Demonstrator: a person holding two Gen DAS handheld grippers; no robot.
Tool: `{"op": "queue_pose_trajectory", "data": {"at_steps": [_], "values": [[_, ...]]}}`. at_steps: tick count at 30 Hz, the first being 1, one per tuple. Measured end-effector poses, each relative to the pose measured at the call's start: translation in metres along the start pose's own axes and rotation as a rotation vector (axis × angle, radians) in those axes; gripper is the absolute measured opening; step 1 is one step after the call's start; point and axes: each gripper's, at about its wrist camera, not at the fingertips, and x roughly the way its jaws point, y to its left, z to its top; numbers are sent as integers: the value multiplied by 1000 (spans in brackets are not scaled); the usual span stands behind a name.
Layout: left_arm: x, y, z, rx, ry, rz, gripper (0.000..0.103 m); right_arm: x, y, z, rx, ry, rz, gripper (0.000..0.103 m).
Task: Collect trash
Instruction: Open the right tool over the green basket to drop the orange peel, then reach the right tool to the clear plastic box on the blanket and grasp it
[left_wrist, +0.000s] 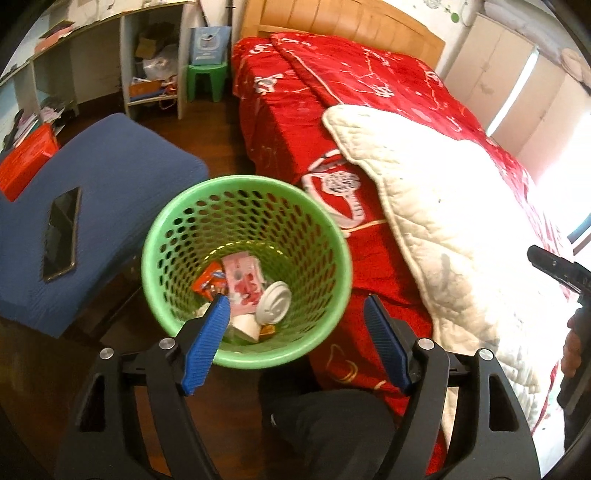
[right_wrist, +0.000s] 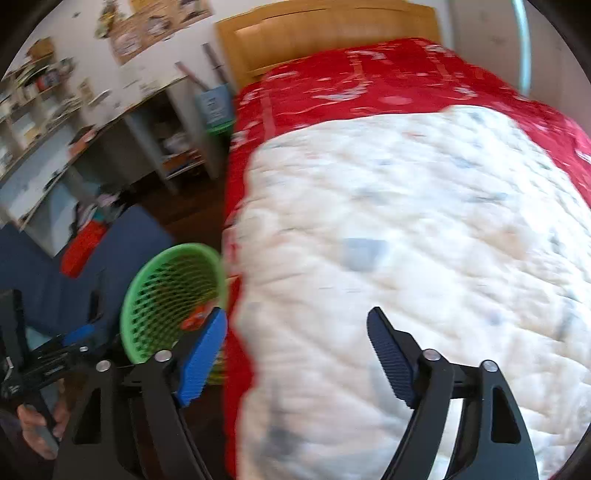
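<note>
My right view is blurred; both claws, left (left_wrist: 297, 308) and right (right_wrist: 297, 319), gape empty, the bin (left_wrist: 332, 236) of trash (left_wrist: 243, 280) under my left claw.

A: Daylight pours in from the right in the left wrist view. It blows out the cream quilted blanket (left_wrist: 461, 221) to plain white, while the red printed bedspread (left_wrist: 295, 110) stays rich and sharp.

B: The round green perforated plastic basket (left_wrist: 246, 273) shows slight blur on its rim. The right wrist view is smeared all over; the blanket (right_wrist: 406, 240) loses its stitching.

A: Both frames curve hard and go black in the corners.
</note>
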Motion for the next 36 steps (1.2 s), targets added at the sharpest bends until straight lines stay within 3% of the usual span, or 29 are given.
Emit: {"op": "queue_pose_trajectory", "data": {"at_steps": [8,17,25,36], "values": [[5,-34,8,45,10,-19,78,-26,-104,7,163,-31,-119,82],[20,-67,11,89,37,-43,79,-41,-200,34,360,-48,-165,82],[36,-84,15,112,58,-61,79,-30,-257,66,518,-21,-169,81],[56,-102,27,139,68,-76,79,19,-296,91,688,58,-143,72]]}}
